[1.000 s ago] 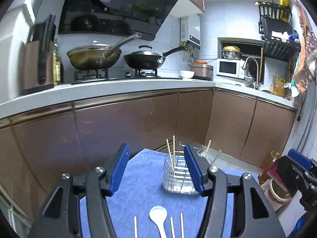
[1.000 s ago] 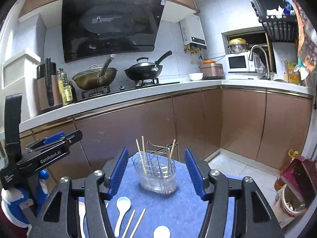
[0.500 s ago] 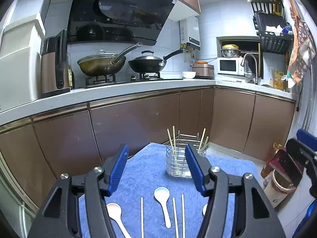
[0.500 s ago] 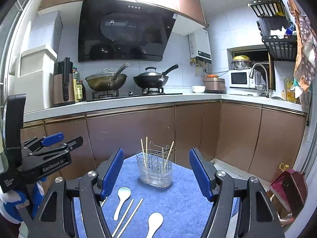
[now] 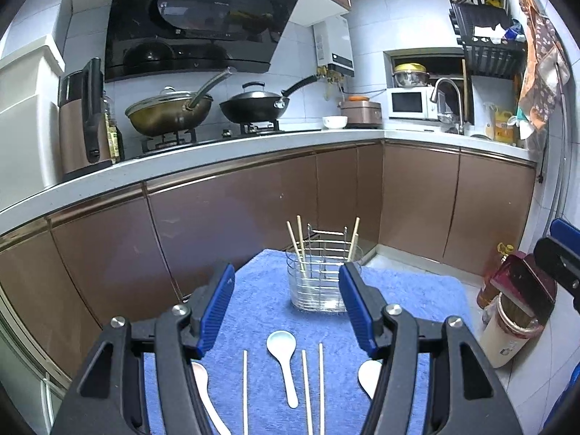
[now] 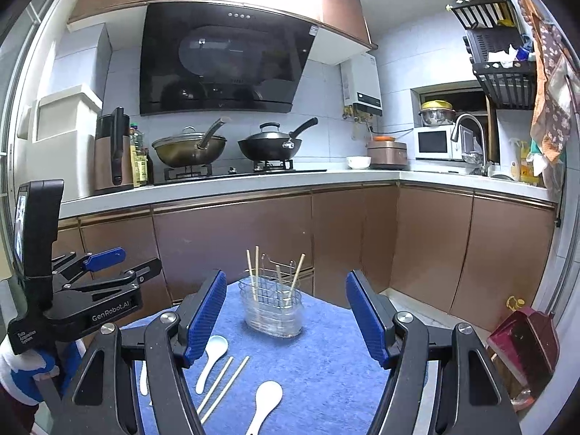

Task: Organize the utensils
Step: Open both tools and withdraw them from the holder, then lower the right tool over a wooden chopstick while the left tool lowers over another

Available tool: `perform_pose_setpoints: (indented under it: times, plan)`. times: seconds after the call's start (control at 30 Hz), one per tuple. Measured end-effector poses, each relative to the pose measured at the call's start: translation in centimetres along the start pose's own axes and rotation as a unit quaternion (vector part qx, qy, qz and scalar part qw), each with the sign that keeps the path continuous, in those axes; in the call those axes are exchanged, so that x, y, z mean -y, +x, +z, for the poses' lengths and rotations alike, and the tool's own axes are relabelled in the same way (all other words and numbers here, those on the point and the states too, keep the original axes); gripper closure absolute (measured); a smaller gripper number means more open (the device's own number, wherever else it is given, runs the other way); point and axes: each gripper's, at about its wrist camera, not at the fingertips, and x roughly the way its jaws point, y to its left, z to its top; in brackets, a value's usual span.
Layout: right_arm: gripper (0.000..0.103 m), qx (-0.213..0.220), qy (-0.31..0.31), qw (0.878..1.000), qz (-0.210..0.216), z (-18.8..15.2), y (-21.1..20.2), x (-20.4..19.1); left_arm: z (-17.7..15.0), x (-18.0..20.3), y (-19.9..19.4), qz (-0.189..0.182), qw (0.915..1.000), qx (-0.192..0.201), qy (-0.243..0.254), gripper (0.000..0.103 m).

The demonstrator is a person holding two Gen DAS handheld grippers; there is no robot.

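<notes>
1. While both grippers hung over the blue cloth (image 5: 417, 301) with nothing in them, the left gripper (image 5: 286, 308) had its blue-padded jaws standing apart and no utensil between them.
2. At the left edge of the cloth in the left wrist view lay a pale spoon (image 5: 203, 388), partly hidden behind the left finger (image 5: 217, 308).
3. Next to it lay a single chopstick (image 5: 245, 391), pointing toward the far end of the cloth.
4. Further right lay a white spoon (image 5: 284, 359), bowl toward the far end, between that chopstick and a pair of chopsticks (image 5: 313, 388) lying side by side.
5. Right of the pair, another white spoon (image 5: 368, 377) showed partly behind the right finger of that gripper.
6. Beyond them, at the far end of the cloth, stood the wire utensil holder (image 5: 320, 279), upright, with several chopsticks (image 5: 299, 243) leaning inside it.
7. The right gripper (image 6: 286, 319) also had its jaws spread wide and held nothing; the holder appeared between the fingers but well beyond them.
8. Off the cloth to the right stood a round bin (image 5: 511, 337) on the floor.
</notes>
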Motion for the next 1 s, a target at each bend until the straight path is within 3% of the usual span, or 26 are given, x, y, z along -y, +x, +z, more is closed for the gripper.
perform_pose_setpoints:
  times: [0.57, 0.83, 1.0]
  plan:
    - [0.037, -0.039, 0.022, 0.999, 0.014, -2.3, 3.2, 2.1, -1.7, 1.7, 3.8, 0.021, 0.9981, -0.043, 0.038, 0.045]
    - [0.037, -0.058, 0.028, 0.998, 0.014, -3.0, 4.7, 2.0, -2.1, 0.6, 5.8, 0.01, 0.9971, -0.071, 0.026, 0.045]
    - [0.037, -0.072, 0.028, 0.997, 0.014, -3.3, 5.8, 1.4, -2.4, -2.4, 7.5, -0.013, 0.9942, -0.106, -0.009, 0.045]
